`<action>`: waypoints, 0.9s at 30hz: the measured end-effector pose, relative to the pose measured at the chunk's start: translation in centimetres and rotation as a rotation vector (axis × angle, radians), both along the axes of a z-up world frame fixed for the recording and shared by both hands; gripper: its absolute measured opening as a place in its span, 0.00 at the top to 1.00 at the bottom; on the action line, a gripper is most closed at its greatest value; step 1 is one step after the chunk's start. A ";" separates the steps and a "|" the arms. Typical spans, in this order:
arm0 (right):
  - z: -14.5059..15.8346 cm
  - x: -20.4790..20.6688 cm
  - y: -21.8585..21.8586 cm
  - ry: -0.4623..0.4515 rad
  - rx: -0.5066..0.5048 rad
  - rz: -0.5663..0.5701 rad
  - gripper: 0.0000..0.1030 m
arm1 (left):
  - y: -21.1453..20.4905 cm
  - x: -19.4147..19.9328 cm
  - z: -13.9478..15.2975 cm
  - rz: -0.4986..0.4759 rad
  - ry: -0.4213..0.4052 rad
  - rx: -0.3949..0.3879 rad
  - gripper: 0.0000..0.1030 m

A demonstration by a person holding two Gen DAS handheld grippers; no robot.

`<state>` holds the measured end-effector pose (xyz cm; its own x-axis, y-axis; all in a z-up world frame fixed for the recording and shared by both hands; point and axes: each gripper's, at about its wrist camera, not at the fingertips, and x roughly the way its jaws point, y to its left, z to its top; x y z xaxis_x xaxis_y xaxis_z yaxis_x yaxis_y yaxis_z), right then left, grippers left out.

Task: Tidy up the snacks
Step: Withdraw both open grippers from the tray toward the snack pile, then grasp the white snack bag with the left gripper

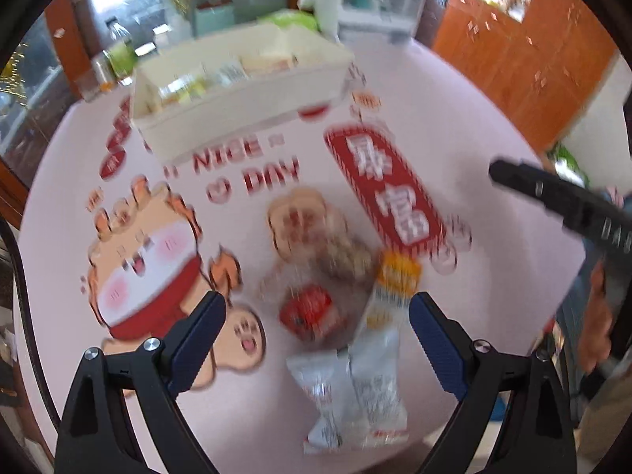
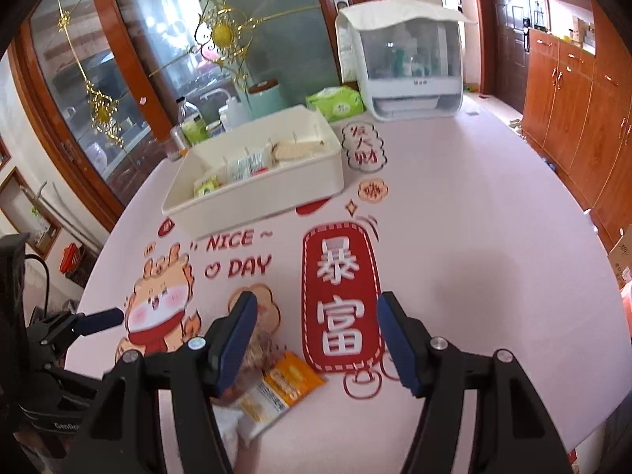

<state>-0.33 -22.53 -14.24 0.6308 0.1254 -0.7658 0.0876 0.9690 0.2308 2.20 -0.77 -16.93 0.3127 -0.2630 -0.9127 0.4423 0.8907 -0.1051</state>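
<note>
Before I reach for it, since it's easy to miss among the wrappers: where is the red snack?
In the left wrist view the red snack lies on the table between the open left gripper's fingers, just left of the orange-and-white packet.

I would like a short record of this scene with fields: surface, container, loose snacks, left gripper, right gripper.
surface: pink tablecloth with red prints
container: cream box with dividers, some packets already inside
loose snacks: pile near the table's front edge; orange-white packet, red snack, silver packets, brown snack
left gripper: open, empty, above the pile
right gripper: open, empty, beside the pile, over the red sign print
</note>
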 end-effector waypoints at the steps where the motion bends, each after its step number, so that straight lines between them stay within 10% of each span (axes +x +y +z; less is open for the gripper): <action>1: -0.4 -0.2 -0.1 0.009 0.003 0.002 0.38 | 0.0 -0.5 -0.9 -0.016 0.029 0.008 0.09; 15: -8.7 -1.8 0.6 0.258 0.169 0.019 0.38 | -1.2 -3.0 -7.1 -0.121 0.311 -0.012 0.09; 27: -12.1 -0.9 3.2 0.376 0.312 0.020 0.38 | -0.1 -2.5 -8.8 -0.008 0.273 0.027 0.33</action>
